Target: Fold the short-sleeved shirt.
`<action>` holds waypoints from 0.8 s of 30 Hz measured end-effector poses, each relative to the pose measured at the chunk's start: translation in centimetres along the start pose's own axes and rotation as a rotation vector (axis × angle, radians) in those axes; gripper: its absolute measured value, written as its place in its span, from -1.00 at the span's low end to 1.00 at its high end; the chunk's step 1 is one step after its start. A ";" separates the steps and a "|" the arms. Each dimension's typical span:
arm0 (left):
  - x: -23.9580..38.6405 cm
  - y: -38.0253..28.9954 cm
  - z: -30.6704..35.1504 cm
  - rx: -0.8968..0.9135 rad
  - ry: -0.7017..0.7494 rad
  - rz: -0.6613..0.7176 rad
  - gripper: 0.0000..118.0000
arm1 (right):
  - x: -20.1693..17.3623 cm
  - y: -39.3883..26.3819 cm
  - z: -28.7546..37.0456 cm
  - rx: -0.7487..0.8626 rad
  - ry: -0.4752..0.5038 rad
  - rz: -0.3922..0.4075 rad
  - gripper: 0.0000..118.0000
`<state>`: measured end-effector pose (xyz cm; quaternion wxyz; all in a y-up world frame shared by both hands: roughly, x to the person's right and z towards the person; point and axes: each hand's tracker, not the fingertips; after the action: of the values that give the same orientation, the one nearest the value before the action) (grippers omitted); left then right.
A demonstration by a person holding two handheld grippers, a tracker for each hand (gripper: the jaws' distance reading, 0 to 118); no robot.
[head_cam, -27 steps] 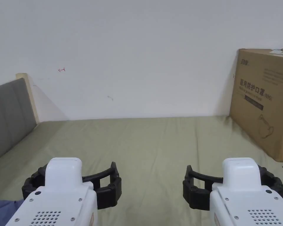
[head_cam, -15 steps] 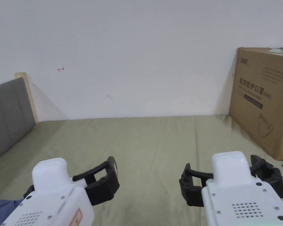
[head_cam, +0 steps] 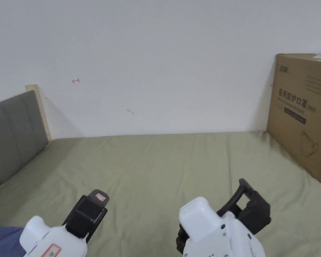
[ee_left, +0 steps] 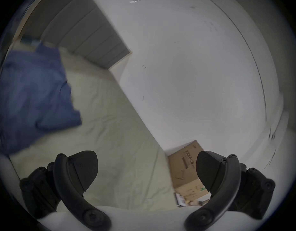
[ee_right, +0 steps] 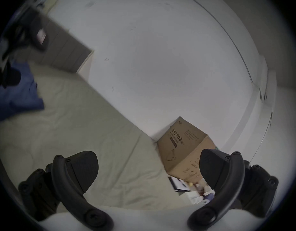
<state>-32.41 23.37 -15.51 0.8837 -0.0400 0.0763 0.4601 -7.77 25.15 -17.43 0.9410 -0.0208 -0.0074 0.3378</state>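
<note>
Green bed sheet (head_cam: 163, 167) against a white wall (head_cam: 156, 50); cardboard box (head_cam: 307, 110) right, blue shirt (ee_left: 35, 91) left. Both grippers (ee_left: 147, 173) (ee_right: 149, 173) spread, holding nothing.

We see shirt (ee_left: 35, 91) solid blue, no print visible. Bed sheet (head_cam: 163, 167) pale olive green, plain. Headboard (head_cam: 12, 134) grey padded panels, light wood edge. Wall (head_cam: 163, 60) white, small red mark (head_cam: 76, 80) and faint dark scuffs on it. Cardboard box (head_cam: 305, 113) brown with dark printing. We note left claw (ee_left: 146, 169) black jaws on white body; right claw (ee_right: 149, 169) same black and white.
</note>
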 end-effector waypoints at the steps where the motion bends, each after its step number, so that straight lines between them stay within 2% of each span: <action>1: 1.1 0.5 0.0 0.009 -0.017 -0.086 0.97 | 0.9 0.2 0.0 0.018 -0.002 -0.052 1.00; 3: 4.1 0.9 0.5 0.039 0.002 -0.307 0.97 | 3.2 0.4 0.0 0.052 0.001 -0.224 1.00; 5: 6.9 0.0 1.2 0.121 0.031 -0.599 0.97 | 5.6 0.1 -0.2 0.046 0.022 -0.463 1.00; 7: 8.3 -1.3 1.7 0.156 0.049 -0.839 0.97 | 7.3 -1.2 -0.5 0.048 0.072 -0.668 1.00; 8: 8.9 -1.8 1.8 0.121 0.035 -0.919 0.97 | 7.9 -2.0 -0.8 0.030 0.089 -0.756 1.00; 9: 9.0 -2.3 1.9 0.068 0.006 -0.977 0.97 | 8.1 -2.6 -1.1 -0.007 0.080 -0.784 1.00; 10: 9.1 -2.6 1.8 0.002 -0.008 -1.050 0.97 | 8.1 -3.2 -1.3 -0.036 0.054 -0.775 1.00; 12: 8.8 -3.8 1.8 -0.043 0.045 -1.122 0.97 | 7.7 -4.2 -1.4 -0.065 0.009 -0.706 1.00; 15: 7.9 -4.2 2.1 0.062 0.059 -1.047 0.97 | 7.1 -4.7 -1.4 -0.048 0.016 -0.714 1.00; 17: 8.0 -3.5 2.2 0.049 0.028 -0.972 0.97 | 7.5 -4.4 -1.4 -0.030 0.041 -0.751 1.00; 19: 7.9 -2.7 2.0 0.061 0.015 -0.964 0.97 | 7.6 -3.9 -1.3 -0.014 0.033 -0.751 1.00; 21: 8.0 -2.7 2.0 0.100 0.017 -0.970 0.98 | 7.7 -3.7 -1.1 0.017 0.014 -0.724 1.00; 24: 7.9 -2.1 1.9 0.090 -0.001 -0.926 1.00 | 7.4 -3.4 -0.8 0.062 0.014 -0.638 1.00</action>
<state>-26.01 28.77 -14.94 0.9970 -0.0313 0.0701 0.0131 0.08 27.19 -18.11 0.9996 0.0088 0.0033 0.0258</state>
